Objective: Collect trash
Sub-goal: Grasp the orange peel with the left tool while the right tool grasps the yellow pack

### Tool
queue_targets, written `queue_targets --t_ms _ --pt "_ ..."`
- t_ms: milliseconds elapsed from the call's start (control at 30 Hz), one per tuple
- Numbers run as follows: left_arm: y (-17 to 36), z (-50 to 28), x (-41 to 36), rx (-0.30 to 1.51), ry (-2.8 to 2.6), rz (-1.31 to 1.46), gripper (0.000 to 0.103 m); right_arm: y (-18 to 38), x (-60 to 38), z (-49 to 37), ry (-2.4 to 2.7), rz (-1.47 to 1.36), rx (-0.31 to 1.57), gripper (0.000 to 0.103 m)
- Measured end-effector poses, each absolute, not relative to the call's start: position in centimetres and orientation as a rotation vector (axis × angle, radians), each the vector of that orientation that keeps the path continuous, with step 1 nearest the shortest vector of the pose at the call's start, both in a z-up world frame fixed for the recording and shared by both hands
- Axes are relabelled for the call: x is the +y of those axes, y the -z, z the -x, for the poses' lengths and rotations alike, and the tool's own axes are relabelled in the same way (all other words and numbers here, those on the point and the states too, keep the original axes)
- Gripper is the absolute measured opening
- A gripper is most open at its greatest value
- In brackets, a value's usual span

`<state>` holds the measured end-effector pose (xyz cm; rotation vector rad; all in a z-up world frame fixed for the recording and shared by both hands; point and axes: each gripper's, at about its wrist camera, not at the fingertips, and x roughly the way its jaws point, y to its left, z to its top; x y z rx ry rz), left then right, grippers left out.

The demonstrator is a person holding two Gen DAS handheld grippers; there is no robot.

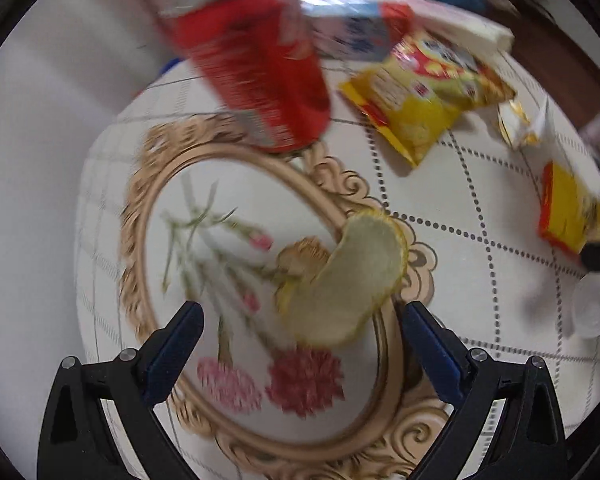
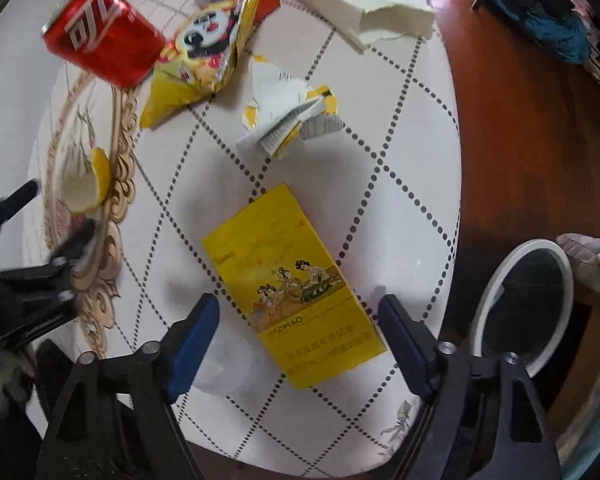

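Here the left gripper (image 1: 300,320) hangs with jaws apart above the peel (image 1: 344,280) on the surface (image 1: 480,200). The right gripper (image 2: 296,316), jaws apart, straddles the yellow box (image 2: 292,284) near the surface's edge. Farther off lie crumpled paper (image 2: 284,120), a snack bag (image 2: 200,64) and a red can (image 2: 104,32).

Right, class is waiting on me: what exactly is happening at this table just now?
A person with a gripper in each hand is clearing litter off a patterned round table. The left gripper is open over a piece of fruit peel; the right gripper is open around a flat yellow box. Neither holds anything. A red can, a yellow snack bag and torn paper remain. A white-rimmed bin waits beside the table.
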<state>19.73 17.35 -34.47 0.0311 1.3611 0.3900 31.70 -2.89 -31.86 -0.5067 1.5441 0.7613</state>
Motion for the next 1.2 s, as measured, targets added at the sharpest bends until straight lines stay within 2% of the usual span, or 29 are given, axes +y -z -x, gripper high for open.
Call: queue_targets --t_ms 100,167,233,367,400,433,467,800,867,933,1000,1200 --pt "34.6 -20.7 18.6 1.370 -0.326 0.000 0.095 31.5 -3.1 -32.0 -0.773 0.536 1.495 0.084" --pt "34.7 -20.9 19.2 1.374 -0.284 0.046 0.083 31.8 -2.0 -33.4 -0.788 0.581 1.478 0.084" --pt "34.7 -20.9 19.4 1.367 -0.228 0.116 0.046 32.3 -1.3 -32.4 -0.800 0.627 1.459 0.086" --pt "34.8 -20.7 19.2 1.354 -0.253 0.145 0.040 32.7 0.1 -30.3 -0.802 0.701 1.388 0.083" --pt "34.4 -20.6 18.8 1.346 -0.272 0.174 0.038 32.8 0.4 -29.8 -0.792 0.720 1.372 0.079" --pt "34.3 -20.3 19.0 1.335 -0.296 0.216 0.037 32.7 0.5 -29.2 -0.780 0.740 1.354 0.069" --pt "34.1 -20.3 18.9 1.331 -0.320 0.255 0.036 32.4 0.5 -28.9 -0.788 0.736 1.336 0.066" --pt "34.8 -15.7 19.0 1.272 -0.512 0.472 0.036 32.1 0.0 -28.6 -0.746 0.625 1.384 0.065" --pt "34.9 -15.6 19.0 1.265 -0.525 0.483 0.041 32.7 0.4 -28.7 -0.736 0.608 1.429 0.066" --pt "35.2 -15.6 18.7 1.282 -0.531 0.479 0.042 32.7 0.1 -29.9 -0.725 0.625 1.443 0.073" --pt "35.5 -15.8 18.3 1.297 -0.539 0.439 0.042 32.7 0.1 -30.2 -0.730 0.631 1.457 0.076" --pt "35.9 -16.3 16.2 1.273 -0.556 0.402 0.034 33.4 0.3 -29.7 -0.733 0.707 1.417 0.077"
